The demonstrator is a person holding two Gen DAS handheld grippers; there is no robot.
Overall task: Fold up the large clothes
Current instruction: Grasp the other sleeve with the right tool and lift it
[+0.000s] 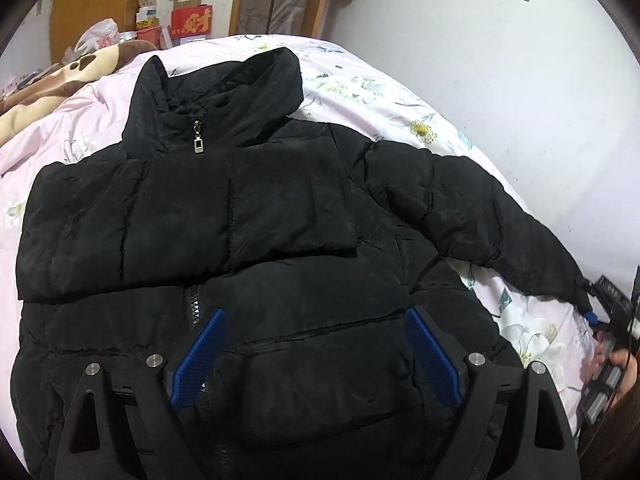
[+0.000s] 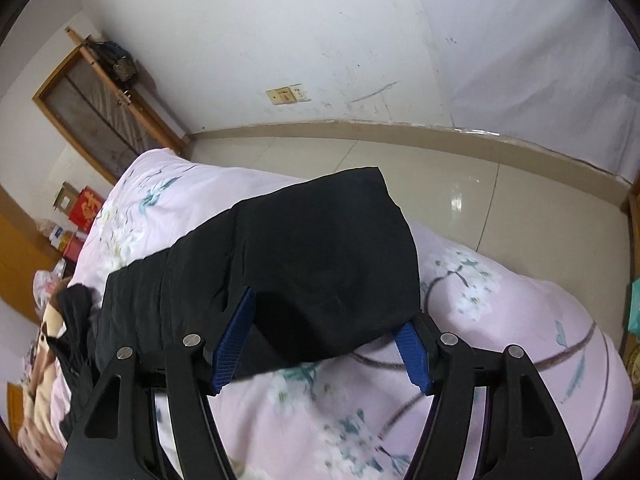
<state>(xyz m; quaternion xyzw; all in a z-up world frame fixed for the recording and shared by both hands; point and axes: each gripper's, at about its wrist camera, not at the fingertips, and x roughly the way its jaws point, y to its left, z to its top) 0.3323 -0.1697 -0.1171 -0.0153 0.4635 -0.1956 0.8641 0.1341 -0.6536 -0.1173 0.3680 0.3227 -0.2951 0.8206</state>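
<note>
A black puffer jacket [image 1: 248,216] lies front up on a pink floral bed [image 1: 360,92], collar at the far end. One sleeve is folded across its chest; the other sleeve [image 1: 500,224] stretches out to the right. My left gripper [image 1: 314,320] is open and hovers over the jacket's lower front, holding nothing. My right gripper [image 2: 326,320] is open, its blue pads on either side of the cuff end of the outstretched sleeve [image 2: 320,248]. It also shows at the right edge of the left wrist view [image 1: 592,312].
A brown and cream blanket [image 1: 80,68] lies at the bed's far left. Red boxes [image 1: 190,24] and bags stand behind the bed. A white wall [image 1: 500,60] runs along the right side. Tiled floor [image 2: 460,184] lies beyond the bed.
</note>
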